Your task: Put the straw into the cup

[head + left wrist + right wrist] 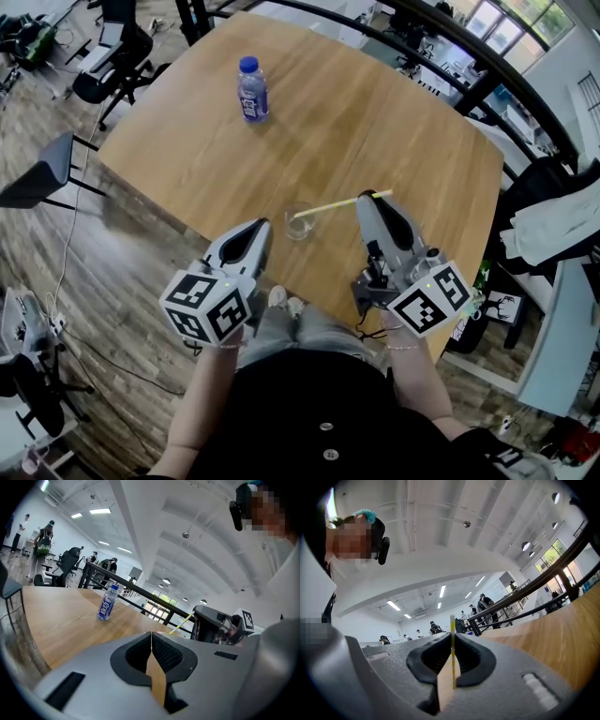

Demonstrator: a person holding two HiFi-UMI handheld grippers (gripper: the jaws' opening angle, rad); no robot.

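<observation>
A small clear cup stands on the wooden table near its front edge. My right gripper is shut on one end of a thin yellow straw. The straw slants to the left, and its far tip sits at the cup's rim. In the right gripper view the straw stands pinched between the closed jaws. My left gripper is shut with nothing in it, just left of the cup. From the left gripper view the straw and the right gripper show at the right; the cup is hidden there.
A blue-capped bottle stands far back on the table, also in the left gripper view as the bottle. A dark railing curves behind the table. Office chairs stand at the far left, and a grey seat beside the table's left corner.
</observation>
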